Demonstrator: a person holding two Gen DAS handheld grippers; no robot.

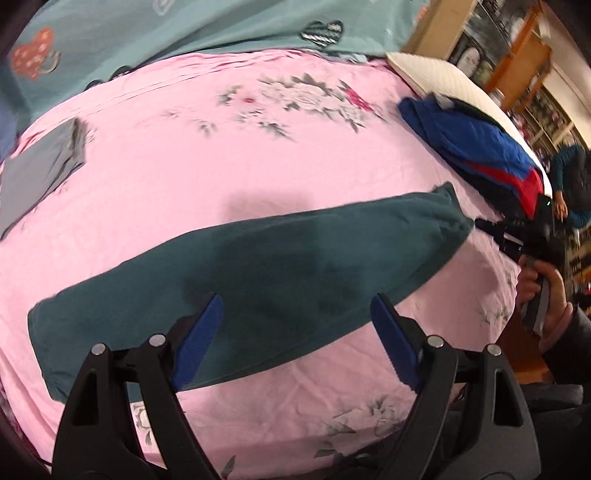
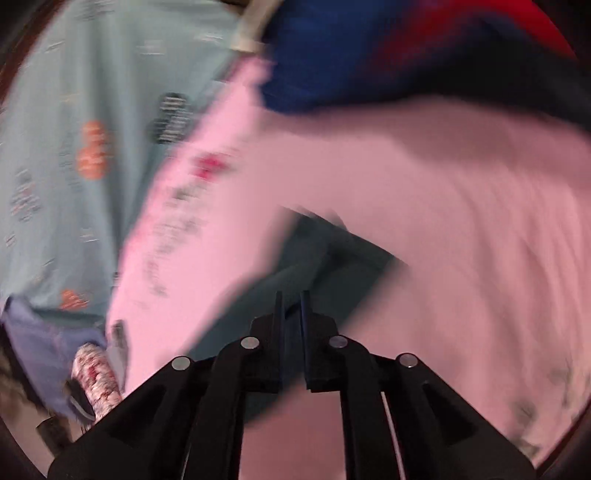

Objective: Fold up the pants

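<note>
Dark teal pants (image 1: 258, 266) lie flat in a long folded strip across the pink floral bedsheet (image 1: 184, 177). My left gripper (image 1: 295, 306) is open above the strip's near edge, blue pads wide apart, holding nothing. In the left wrist view my right gripper (image 1: 491, 227) shows at the pants' right end, held by a hand. The right wrist view is badly blurred: my right gripper (image 2: 291, 299) has its fingers nearly together over the teal pants (image 2: 314, 258); I cannot tell whether cloth is pinched.
A blue and red jacket (image 1: 480, 147) and a white pillow (image 1: 443, 77) lie at the bed's right side. Folded grey cloth (image 1: 40, 166) lies at the left. A teal patterned blanket (image 1: 184, 26) covers the far side. Shelves stand beyond the bed.
</note>
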